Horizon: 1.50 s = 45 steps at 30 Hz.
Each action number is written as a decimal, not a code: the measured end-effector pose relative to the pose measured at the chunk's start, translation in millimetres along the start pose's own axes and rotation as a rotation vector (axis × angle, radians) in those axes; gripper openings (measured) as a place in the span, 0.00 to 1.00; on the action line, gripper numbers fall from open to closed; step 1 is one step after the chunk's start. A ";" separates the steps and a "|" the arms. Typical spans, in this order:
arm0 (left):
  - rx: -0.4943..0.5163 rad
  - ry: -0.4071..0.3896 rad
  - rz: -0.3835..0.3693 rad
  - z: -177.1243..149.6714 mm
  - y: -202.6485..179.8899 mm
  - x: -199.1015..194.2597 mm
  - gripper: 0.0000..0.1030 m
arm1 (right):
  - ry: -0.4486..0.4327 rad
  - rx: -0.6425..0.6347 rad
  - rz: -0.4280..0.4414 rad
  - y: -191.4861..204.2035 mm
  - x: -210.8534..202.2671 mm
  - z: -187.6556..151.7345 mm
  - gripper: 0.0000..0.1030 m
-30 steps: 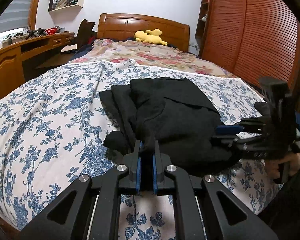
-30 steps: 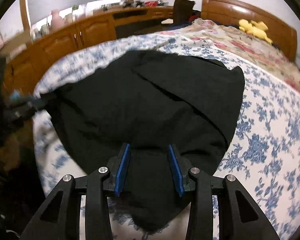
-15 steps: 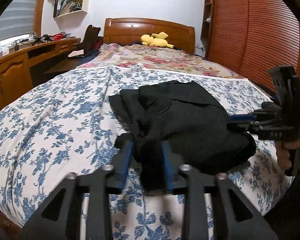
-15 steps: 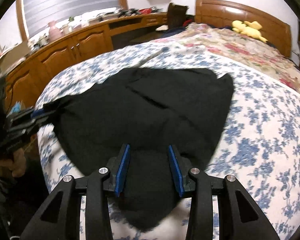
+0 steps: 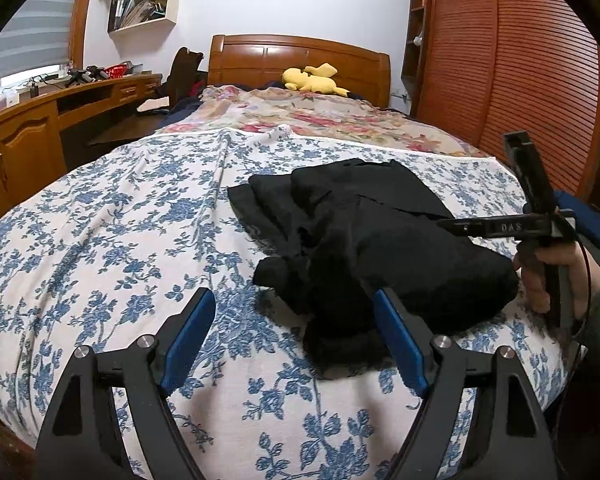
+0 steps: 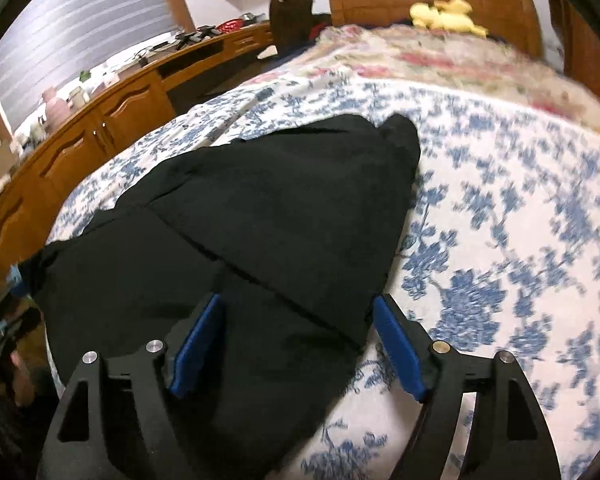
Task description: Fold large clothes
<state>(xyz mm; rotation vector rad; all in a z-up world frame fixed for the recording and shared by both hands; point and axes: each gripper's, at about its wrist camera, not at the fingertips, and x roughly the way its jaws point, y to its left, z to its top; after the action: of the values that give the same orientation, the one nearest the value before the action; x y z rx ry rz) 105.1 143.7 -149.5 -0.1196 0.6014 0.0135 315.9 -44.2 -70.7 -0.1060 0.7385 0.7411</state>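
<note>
On the floral bedspread (image 5: 100,240), folded black garment (image 5: 380,240), both grippers' fingers opening, unclamped, yellow plush toy (image 5: 314,80) by headboard (image 5: 300,56).

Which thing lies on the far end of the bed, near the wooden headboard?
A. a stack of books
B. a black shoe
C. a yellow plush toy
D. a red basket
C: the yellow plush toy lies at the far end of the bed, just in front of the wooden headboard, beyond the folded black garment.

Black garment (image 5: 380,236): matt, soft cloth. Bedsheet (image 5: 112,240): printed cotton-like cloth. Headboard (image 5: 300,58): glossy wood.
</note>
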 end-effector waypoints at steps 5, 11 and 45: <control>-0.016 -0.008 0.000 -0.1 2.9 -1.6 0.80 | 0.048 0.069 0.072 -11.1 15.2 7.7 0.72; 0.002 0.004 0.029 2.0 -5.2 -1.7 0.80 | 0.051 0.035 0.110 -7.2 11.3 5.8 0.45; -0.033 0.082 0.069 -1.9 -10.7 -10.7 0.38 | -0.040 0.074 -0.008 -87.3 -40.4 17.7 0.60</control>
<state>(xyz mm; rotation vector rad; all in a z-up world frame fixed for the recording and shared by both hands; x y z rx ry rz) 95.7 133.2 -143.8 -0.1314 0.6871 0.0856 362.3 -126.5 -45.6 -0.0272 0.7262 0.7056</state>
